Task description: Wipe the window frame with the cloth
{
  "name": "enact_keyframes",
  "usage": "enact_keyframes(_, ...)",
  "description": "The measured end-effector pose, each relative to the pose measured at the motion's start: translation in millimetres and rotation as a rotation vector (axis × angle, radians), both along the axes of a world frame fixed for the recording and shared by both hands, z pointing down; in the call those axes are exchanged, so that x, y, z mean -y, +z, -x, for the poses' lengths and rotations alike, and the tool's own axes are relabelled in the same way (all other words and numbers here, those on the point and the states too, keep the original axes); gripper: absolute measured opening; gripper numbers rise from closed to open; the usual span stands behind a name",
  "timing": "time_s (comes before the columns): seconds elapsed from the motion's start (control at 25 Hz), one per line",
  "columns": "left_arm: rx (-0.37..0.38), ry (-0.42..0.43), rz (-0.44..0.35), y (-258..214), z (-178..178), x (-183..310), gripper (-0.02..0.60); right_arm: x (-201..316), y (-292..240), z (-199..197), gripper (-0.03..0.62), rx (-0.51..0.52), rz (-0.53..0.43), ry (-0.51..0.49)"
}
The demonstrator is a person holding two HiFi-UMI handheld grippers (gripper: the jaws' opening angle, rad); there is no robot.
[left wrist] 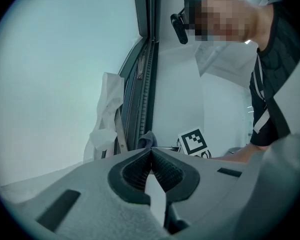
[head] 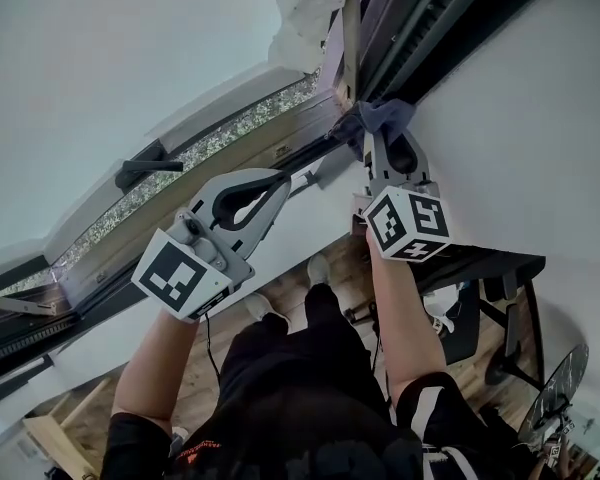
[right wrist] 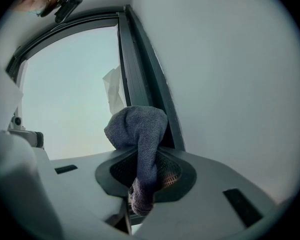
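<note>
1. The grey cloth [right wrist: 140, 126] is clamped between the fingers [right wrist: 176, 170] of the right gripper [right wrist: 144, 156]. A bunched wad bulges past the fingertips and a short tail hangs back behind them.
2. Just ahead of those fingertips, the wad meets the dark window frame [right wrist: 140, 79], in the channel beside the white wall [right wrist: 230, 84]. I cannot tell how firmly it presses.
3. The wiping stroke seems under way. To do it well, lead with the wad so that only fabric touches the frame, not the hard fingertips. Hold the clamp tight and follow the channel in one steady line, pressing into the groove.
4. Beyond the fingers, on the glass side, loose white film [right wrist: 112, 91] hangs off the frame. It could snag the cloth, so the stroke should stay in the channel.
5. The left gripper [head: 283, 176] is off to the left of the working fingers, aimed at the frame. Its fingers [left wrist: 167, 171] are together with nothing between them, apart from the cloth.
</note>
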State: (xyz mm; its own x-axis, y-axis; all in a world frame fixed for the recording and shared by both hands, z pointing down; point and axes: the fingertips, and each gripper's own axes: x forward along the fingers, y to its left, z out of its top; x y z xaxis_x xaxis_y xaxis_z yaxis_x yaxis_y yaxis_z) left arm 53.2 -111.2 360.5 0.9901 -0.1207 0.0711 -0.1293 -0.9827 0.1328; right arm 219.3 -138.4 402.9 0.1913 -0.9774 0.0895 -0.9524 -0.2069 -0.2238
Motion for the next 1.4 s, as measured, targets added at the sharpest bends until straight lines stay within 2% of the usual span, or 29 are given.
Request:
enact_keyframes(0.4,0.018,0.001,0.023,18,0,-2,0.02,-3,49,-1,0.062,0.034,0.084,-0.004)
enact_keyframes(0.56,-0.006,0.008,-0.015,19,-1,0,0.02,-1,64,-2,0.062,0.036,0.114,-0.008)
enact_keyframes(0.68,0.026,0.003,0.017,23,-1,-3,0.02,-2,77,-3,0.063,0.047,0.142,-0.009)
enact_keyframes(1.0,0.027,-0.016,0.024,36,0,-3,0.02,-4,113,-4,0.062,0.069,0.201,-0.02)
enact_keyframes(1.16,0.052,-0.027,0.066,44,2,-7,0.02,-7,126,-3,0.062,0.08,0.226,-0.025)
enact_keyframes(1.28,0.02,-0.029,0.022,40,3,-7,0.02,-12,129,1,0.063,0.078,0.234,-0.034)
enact_keyframes(1.4,0.01,-0.032,0.02,36,4,-9,0.02,-22,129,5,0.063,0.073,0.243,-0.046)
